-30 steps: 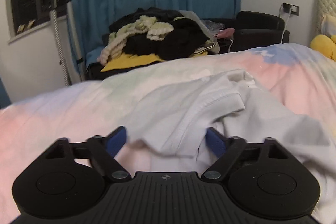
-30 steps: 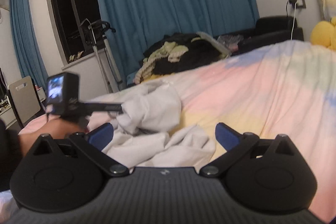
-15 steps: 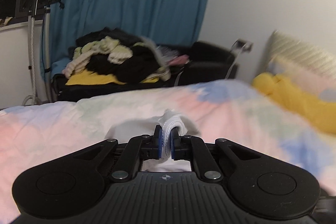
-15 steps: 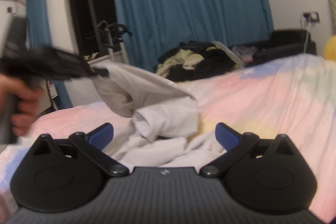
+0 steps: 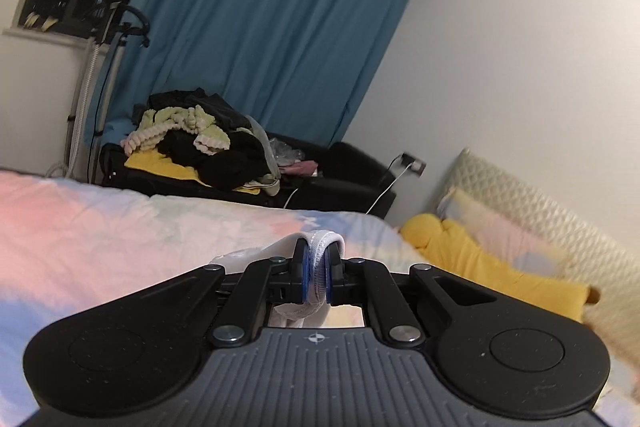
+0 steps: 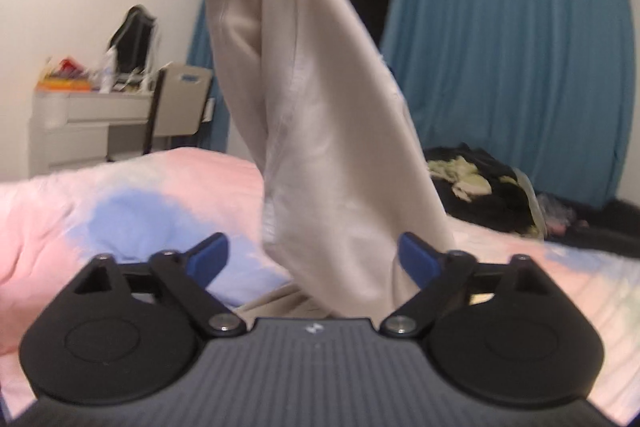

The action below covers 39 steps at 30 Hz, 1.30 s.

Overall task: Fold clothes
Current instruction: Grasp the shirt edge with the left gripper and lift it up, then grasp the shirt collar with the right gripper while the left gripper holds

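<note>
The left hand-held gripper (image 5: 316, 277) is clamped shut on a ribbed hem of the white shirt (image 5: 320, 247), which is held up above the bed (image 5: 120, 227). The shirt (image 6: 320, 127) is seen hanging between the jaws of the right hand-held gripper (image 6: 316, 259); these jaws are closing, wide apart, and their pads are not pressed on the cloth.
</note>
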Tool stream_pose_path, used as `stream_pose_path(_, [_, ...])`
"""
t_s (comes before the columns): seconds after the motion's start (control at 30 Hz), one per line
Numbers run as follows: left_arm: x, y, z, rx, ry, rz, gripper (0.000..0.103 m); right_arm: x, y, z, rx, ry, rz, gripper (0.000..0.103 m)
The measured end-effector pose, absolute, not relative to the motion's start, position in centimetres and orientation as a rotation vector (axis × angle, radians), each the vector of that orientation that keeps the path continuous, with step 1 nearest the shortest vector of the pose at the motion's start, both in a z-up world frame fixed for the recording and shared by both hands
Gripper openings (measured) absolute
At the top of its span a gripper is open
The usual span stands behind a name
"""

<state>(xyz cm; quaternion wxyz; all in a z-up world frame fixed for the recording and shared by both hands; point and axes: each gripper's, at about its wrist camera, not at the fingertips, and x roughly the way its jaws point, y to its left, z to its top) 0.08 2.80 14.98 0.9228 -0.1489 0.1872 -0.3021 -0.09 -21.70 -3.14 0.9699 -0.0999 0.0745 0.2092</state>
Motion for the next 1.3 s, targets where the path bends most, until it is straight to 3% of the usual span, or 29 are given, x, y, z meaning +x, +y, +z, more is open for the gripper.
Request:
stream_pose_path(0.03, [-0.7, 3.3, 14.9, -0.313, 0.378, -0.615, 0.009, -0.5, -21.2, -3.1, -0.218, 0.14, 0.422, 0.077])
stream_pose_path(0.1, [-1.9, 4.3, 14.7, -0.322, 0.366, -0.602, 0.009, -1.3, -20.1, -2.9, -0.25, 0.119, 0.418, 0.048])
stream_pose_path(0.2, [-2.4, 5.3, 13.6, -0.307, 0.337, -0.564, 0.009, -1.5, -20.0, -2.1, -0.261, 0.118, 0.401, 0.019])
stream_pose_path(0.37, [-0.3, 6.1, 10.9, -0.309, 0.353, -0.498, 0.009, -1.3, -24.6, 0.8, -0.035, 0.142, 0.369, 0.009])
stream_pose_path(0.63, [4.6, 2.7, 5.5, -0.338, 0.505, -0.553, 0.009, 1.7, -35.0, 1.6, 0.418, 0.293, 0.28, 0.01])
stream_pose_path(0.83, [9.4, -0.6, -0.4, -0.339, 0.61, -0.56, 0.01, 4.8, -36.9, -2.9, 0.496, 0.481, 0.159, 0.014])
stream_pose_path(0.9, [10.8, -0.7, -2.4, -0.349, 0.651, -0.552, 0.01, 5.2, -36.5, -4.3, 0.505, 0.522, 0.131, 0.019])
stream_pose_path(1.07, [13.3, -0.5, -4.9, -0.328, 0.696, -0.578, 0.013, 6.3, -36.3, -6.2, 0.517, 0.559, 0.092, 0.052])
stream_pose_path(1.17, [13.5, -0.3, -4.6, -0.299, 0.668, -0.597, 0.029, 6.2, -36.5, -6.0, 0.49, 0.554, 0.088, 0.058])
stream_pose_path(1.23, [13.1, -0.1, -4.1, -0.292, 0.629, -0.597, 0.064, 5.8, -36.8, -5.3, 0.45, 0.519, 0.093, 0.063])
stream_pose_path(1.3, [12.0, 0.6, -3.2, -0.281, 0.58, -0.593, 0.07, 5.4, -36.9, -4.1, 0.406, 0.472, 0.1, 0.069])
